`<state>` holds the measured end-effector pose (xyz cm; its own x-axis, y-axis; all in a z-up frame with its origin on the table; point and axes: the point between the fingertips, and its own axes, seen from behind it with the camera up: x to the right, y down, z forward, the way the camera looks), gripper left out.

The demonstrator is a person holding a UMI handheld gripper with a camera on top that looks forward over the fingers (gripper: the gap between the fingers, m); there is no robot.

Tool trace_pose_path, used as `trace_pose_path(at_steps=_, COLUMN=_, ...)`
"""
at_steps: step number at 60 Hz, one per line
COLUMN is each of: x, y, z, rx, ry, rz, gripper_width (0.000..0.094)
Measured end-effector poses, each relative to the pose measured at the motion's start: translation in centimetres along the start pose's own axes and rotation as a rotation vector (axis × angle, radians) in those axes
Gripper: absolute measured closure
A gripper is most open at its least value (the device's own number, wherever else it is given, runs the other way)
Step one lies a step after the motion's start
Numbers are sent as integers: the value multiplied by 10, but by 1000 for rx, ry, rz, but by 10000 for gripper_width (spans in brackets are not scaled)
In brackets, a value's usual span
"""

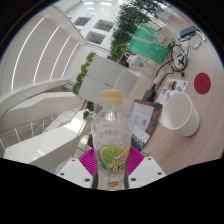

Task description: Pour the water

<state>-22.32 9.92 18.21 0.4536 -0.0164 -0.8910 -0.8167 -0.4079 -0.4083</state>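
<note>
A clear plastic bottle [111, 135] with a pale yellow cap and a lime-picture label stands upright between my fingers, lifted above the table. My gripper [111, 163] is shut on the bottle, the magenta pads [90, 159] pressing its label from both sides. To the right of the bottle and a little beyond it, a white cup [180, 112] stands on the wooden table [165, 150].
Papers or booklets [145, 120] lie between bottle and cup. A red round object [204, 82] sits beyond the cup. White railings [45, 70] curve at the left, with plants [125, 40] and green furniture [150, 45] farther back.
</note>
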Motion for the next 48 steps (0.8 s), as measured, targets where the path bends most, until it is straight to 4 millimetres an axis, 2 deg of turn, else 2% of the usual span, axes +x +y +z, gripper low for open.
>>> trace_pose_path(at_steps=3, x=6, y=-10, z=10, rx=-13, ry=-21, rz=207, gripper_width=592)
trace_pose_path(at_steps=11, x=3, y=-31, z=7, rx=-87, ry=-172, rz=753, gripper_width=592)
trace_pose_path(at_steps=16, x=-14, y=-45, z=-2, rx=-114, ry=-253, rz=970, gripper_width=591)
trace_pose_path(at_steps=17, x=-12, y=-42, z=0, rx=-106, ry=-268, rz=995, gripper_width=617)
trace_pose_path(at_steps=18, x=-22, y=-48, z=11, rx=-83, ry=-234, rz=1051, gripper_width=590)
trace_pose_path(at_steps=24, x=-25, y=-59, z=9, rx=-59, ry=-301, rz=1211, gripper_width=592)
trace_pose_path(at_steps=25, x=-27, y=-63, z=2, rx=-57, ry=-303, rz=1236, gripper_width=592)
trace_pose_path(at_steps=26, x=-27, y=-68, z=10, rx=-53, ry=-302, rz=1255, gripper_width=591)
trace_pose_path(at_steps=31, x=-26, y=-75, z=8, rx=-31, ry=-322, rz=1310, gripper_width=591)
trace_pose_path(at_steps=40, x=-24, y=-68, z=10, rx=-61, ry=-274, rz=1239, gripper_width=591)
trace_pose_path(at_steps=44, x=-28, y=-66, z=5, rx=-91, ry=-277, rz=1115, gripper_width=590)
trace_pose_path(at_steps=48, x=-51, y=-78, z=0, rx=-116, ry=-268, rz=896, gripper_width=590)
